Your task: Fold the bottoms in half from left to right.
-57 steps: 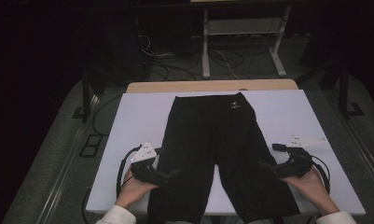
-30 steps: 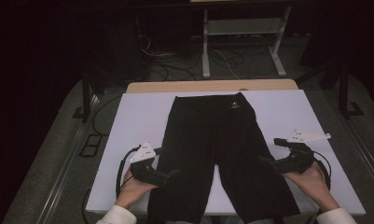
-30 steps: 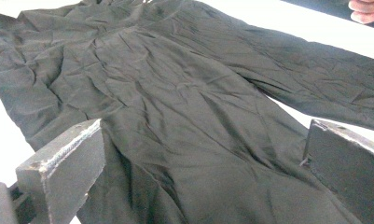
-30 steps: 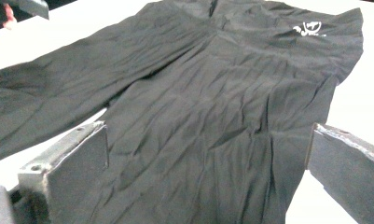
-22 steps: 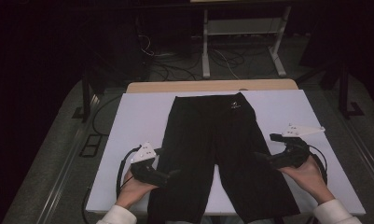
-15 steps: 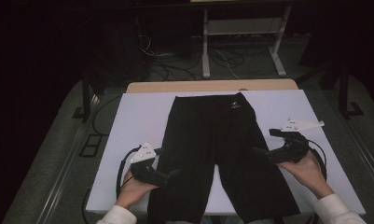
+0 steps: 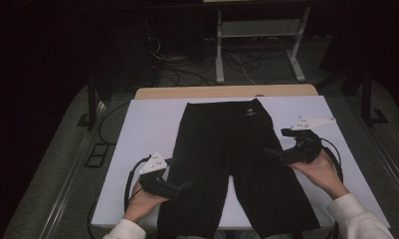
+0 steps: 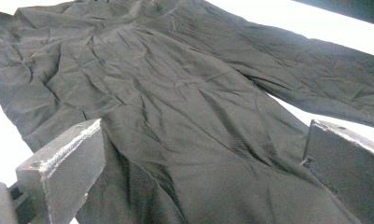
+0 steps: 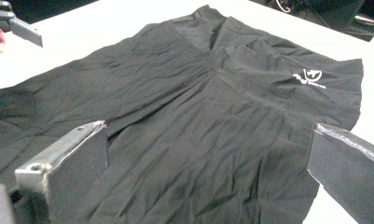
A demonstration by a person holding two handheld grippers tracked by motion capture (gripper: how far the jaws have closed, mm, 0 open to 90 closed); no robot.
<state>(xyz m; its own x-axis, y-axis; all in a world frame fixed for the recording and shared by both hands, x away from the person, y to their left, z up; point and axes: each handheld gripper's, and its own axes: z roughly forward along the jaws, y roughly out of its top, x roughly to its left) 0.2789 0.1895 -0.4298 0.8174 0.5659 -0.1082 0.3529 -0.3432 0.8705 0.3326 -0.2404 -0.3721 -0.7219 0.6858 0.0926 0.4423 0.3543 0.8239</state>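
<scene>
- We see the black shorts (image 7: 237,159) spread flat on the white table (image 7: 142,124).
- Our left gripper (image 7: 179,186), jaws wide, rests low at the left leg's edge.
- Our right gripper (image 7: 274,153), jaws wide, hovers over the right leg, wrist raised.

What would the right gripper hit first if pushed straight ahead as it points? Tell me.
Most likely the black shorts: the right gripper is open and aimed at the fabric below the white logo. Its height over the cloth is unclear.
</scene>
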